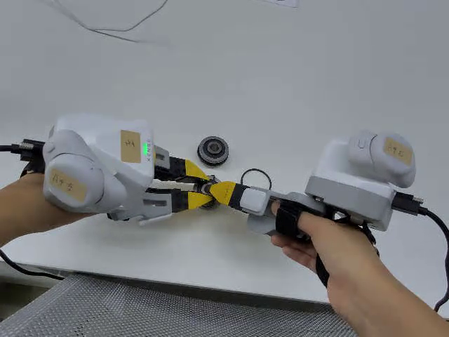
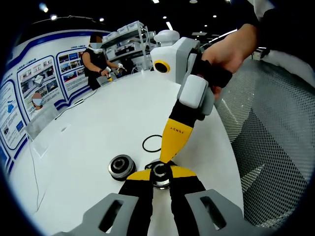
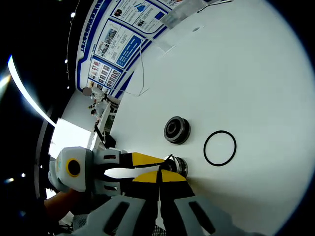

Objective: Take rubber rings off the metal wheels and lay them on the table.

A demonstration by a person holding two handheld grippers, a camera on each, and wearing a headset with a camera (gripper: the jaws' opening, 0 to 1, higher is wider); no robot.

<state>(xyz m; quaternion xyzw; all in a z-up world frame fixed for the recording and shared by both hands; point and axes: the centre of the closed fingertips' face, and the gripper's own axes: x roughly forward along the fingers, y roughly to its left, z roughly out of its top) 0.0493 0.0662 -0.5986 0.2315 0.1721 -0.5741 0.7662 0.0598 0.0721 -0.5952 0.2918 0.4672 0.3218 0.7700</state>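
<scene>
While left gripper [image 2: 160, 173] clamps the wheel [image 2: 160, 170]: hold it firm and steady.
Right gripper [image 3: 160, 177]: jaws together at the wheel's rim, apparently pinching the ring [image 3: 170, 158].
Advice: peel sideways, stretching gently; avoid a snap-back.
Drop spot: table [image 3: 236, 73], beside loose ring [image 3: 204, 148], clear of second wheel [image 3: 176, 130].

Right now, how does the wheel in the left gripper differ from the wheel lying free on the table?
The held wheel is clamped in the left gripper, with the right gripper at it; the free wheel lies untouched, apart, on the table. Both are round metal wheels.
</scene>
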